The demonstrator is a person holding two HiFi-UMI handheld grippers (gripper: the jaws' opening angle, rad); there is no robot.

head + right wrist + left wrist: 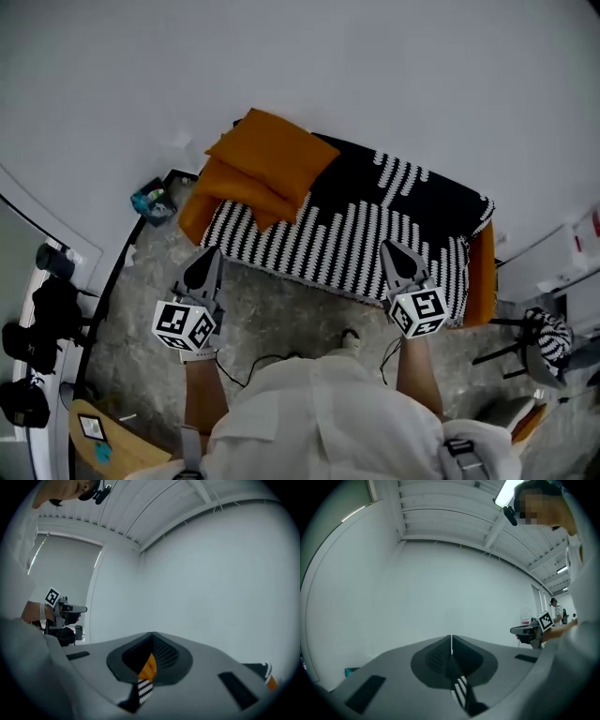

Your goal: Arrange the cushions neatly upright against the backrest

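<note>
Two orange cushions lie stacked at the left end of the sofa in the head view, the upper cushion [272, 155] tilted across the lower cushion [230, 194]. A black-and-white striped cover [375, 234] drapes the seat and the backrest [422, 183]. My left gripper [204, 259] hangs shut in front of the sofa's left corner, below the cushions and apart from them. My right gripper [394, 251] is shut and empty over the seat's front edge at the right. The left gripper view shows the left gripper [451, 645] shut; the right gripper view shows the right gripper [153, 640] shut, with an orange cushion [148, 666] beyond.
A teal object [153, 202] lies on the speckled floor left of the sofa. Black bags [52, 309] and a wooden board [103, 441] stand at the far left. A cable [246, 370] runs by my feet. A striped item on a stand [551, 342] is at the right.
</note>
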